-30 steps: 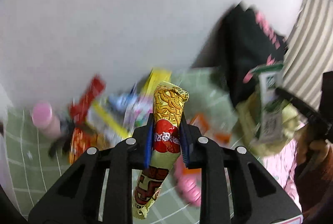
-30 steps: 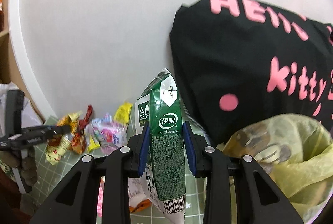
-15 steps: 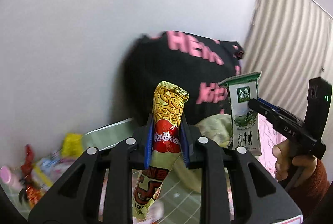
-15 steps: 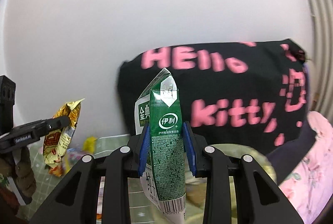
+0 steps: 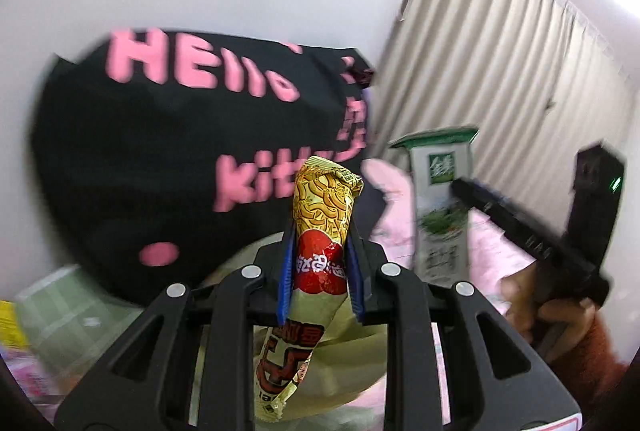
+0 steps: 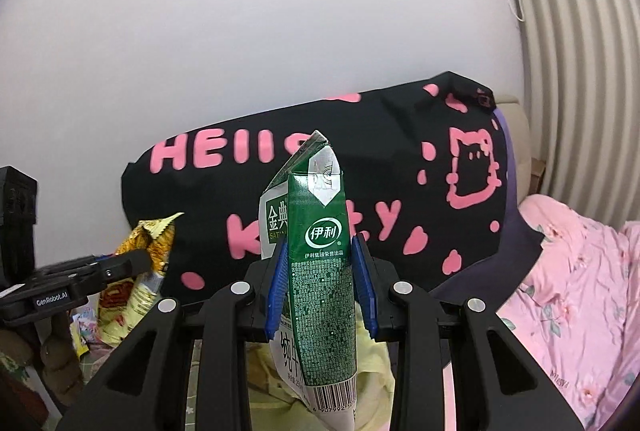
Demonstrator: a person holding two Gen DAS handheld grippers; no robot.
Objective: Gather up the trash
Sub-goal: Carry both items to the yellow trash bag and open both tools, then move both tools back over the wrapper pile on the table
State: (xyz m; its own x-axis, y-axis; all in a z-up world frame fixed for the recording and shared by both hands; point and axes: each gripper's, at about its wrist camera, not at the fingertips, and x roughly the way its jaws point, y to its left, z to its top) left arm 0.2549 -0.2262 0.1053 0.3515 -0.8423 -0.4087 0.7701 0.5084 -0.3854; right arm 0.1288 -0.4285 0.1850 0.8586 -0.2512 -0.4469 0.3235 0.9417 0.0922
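Since a second earlier both views had swung off the litter pile on the green mat and onto the black "Hello Kitty" cushion (image 6: 320, 199), with the yellow bag (image 6: 372, 359) now directly under each tool. Nearest the lens, your left gripper (image 5: 320, 271) was clamped narrow on the yellow-and-red snack wrapper (image 5: 316, 243), which stood upright with its tail hanging below the pads. Your right gripper (image 6: 320, 287) was closed on the green milk carton (image 6: 320, 263), also upright, barcode end down. Just beyond, the bag's mouth was only partly visible, so you could not confirm its rim was open wide. You should have lowered one item at a time over the opening, released the carton first, and kept the tools apart. Farther back were the pink bedding (image 6: 572, 291) and curtain (image 5: 500, 71).
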